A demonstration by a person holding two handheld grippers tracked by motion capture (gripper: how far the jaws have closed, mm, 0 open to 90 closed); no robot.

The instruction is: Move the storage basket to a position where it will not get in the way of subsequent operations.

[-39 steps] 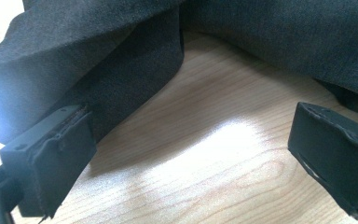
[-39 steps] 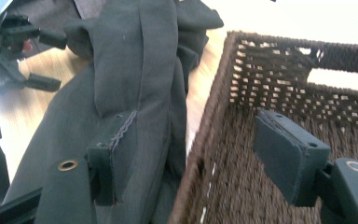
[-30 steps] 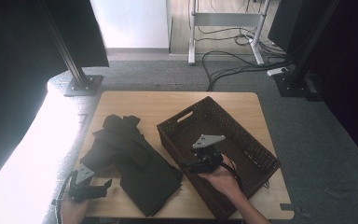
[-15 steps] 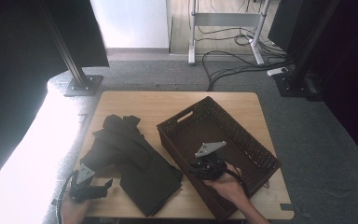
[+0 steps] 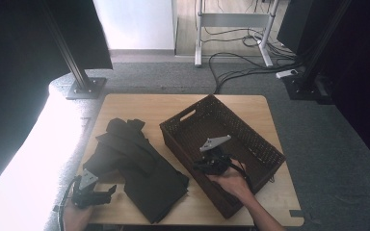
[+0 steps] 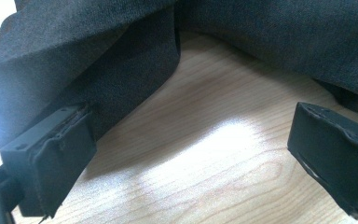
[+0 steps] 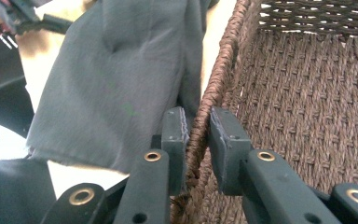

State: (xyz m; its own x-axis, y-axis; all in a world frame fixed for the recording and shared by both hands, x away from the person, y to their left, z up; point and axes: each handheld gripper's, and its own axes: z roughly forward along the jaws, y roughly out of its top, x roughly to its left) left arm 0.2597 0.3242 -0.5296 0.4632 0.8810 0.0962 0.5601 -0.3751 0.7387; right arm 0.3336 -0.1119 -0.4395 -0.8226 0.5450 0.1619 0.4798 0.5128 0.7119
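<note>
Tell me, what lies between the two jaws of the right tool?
The brown woven rim of the basket stands between the jaws of the right tool, which have just been closing on it, as the right gripper view shows.

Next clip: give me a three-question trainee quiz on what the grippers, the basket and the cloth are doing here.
1. True or false: the right gripper has its jaws on the wicker basket's rim.
2. What lies between the left gripper's jaws?
A. dark cloth
B. bare table
C. basket rim
3. Where does the dark cloth lie: in the basket or on the table?

Key: 1 true; 2 B; 3 on the table, beside the basket.
</note>
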